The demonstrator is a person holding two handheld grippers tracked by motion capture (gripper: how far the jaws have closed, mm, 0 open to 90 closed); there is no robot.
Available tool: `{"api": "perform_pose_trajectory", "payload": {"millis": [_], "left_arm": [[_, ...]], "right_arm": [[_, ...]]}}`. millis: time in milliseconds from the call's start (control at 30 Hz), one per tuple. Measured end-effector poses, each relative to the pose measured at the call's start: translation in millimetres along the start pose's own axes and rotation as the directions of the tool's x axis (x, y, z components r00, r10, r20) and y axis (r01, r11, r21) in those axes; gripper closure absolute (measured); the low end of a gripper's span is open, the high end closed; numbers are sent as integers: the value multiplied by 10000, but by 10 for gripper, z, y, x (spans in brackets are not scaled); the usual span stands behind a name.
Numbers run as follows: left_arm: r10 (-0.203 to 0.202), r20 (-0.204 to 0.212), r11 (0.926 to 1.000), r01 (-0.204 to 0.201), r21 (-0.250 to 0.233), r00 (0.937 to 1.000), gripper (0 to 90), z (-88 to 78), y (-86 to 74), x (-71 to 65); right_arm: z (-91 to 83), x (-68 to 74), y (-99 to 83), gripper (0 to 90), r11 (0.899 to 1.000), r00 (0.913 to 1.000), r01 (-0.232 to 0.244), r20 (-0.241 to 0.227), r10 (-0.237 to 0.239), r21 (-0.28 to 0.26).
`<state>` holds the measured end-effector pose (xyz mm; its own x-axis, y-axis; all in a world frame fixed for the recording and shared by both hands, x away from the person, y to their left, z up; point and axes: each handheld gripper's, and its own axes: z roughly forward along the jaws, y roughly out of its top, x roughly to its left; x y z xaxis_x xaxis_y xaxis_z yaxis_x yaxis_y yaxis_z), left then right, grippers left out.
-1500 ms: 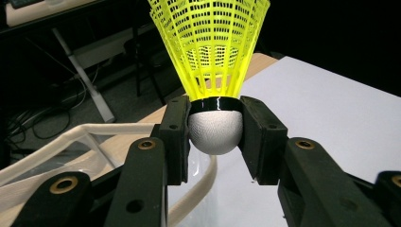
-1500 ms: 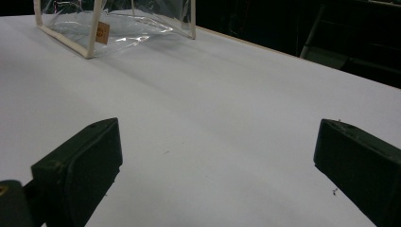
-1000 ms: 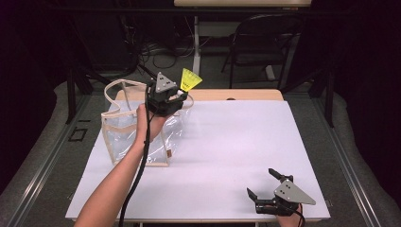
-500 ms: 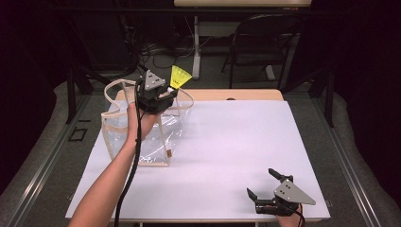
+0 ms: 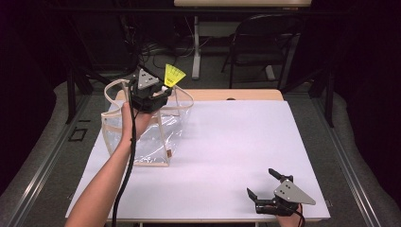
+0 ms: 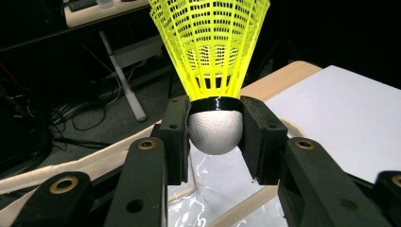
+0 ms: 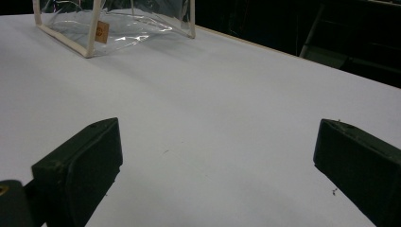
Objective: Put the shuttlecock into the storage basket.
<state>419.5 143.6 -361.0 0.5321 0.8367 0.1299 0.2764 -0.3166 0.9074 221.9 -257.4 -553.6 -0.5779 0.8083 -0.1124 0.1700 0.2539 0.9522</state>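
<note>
A yellow shuttlecock (image 5: 173, 75) (image 6: 213, 52) with a white round cork is pinched at its cork by my left gripper (image 5: 161, 91) (image 6: 215, 130), skirt pointing up and away. The gripper hovers over the open top of a clear plastic tote bag (image 5: 142, 137) with cream trim and handles, standing at the table's far left. My right gripper (image 5: 267, 185) (image 7: 217, 161) rests low at the near right corner of the white table (image 5: 236, 142), jaws spread wide with nothing between them. The bag (image 7: 113, 21) appears far off in the right gripper view.
The white sheet covers a wooden table whose far edge (image 5: 236, 94) shows. A dark folding chair (image 5: 265, 47) and cables on the floor lie beyond the table. A person's left forearm (image 5: 108, 175) reaches in from the bottom left.
My left gripper has carried the shuttlecock leftward and a little farther back, from beside the bag's right rim to over its opening. The right gripper has stayed put.
</note>
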Motion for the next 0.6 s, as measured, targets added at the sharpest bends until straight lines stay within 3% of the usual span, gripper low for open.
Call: {"api": "perform_pose_trajectory", "payload": {"millis": [600], "left_arm": [[-146,-447,9999,148,42,9989,645,-122,-55,207]], "right_arm": [[8,2,-1,15,10000,10000,-43,6,43,20]]}}
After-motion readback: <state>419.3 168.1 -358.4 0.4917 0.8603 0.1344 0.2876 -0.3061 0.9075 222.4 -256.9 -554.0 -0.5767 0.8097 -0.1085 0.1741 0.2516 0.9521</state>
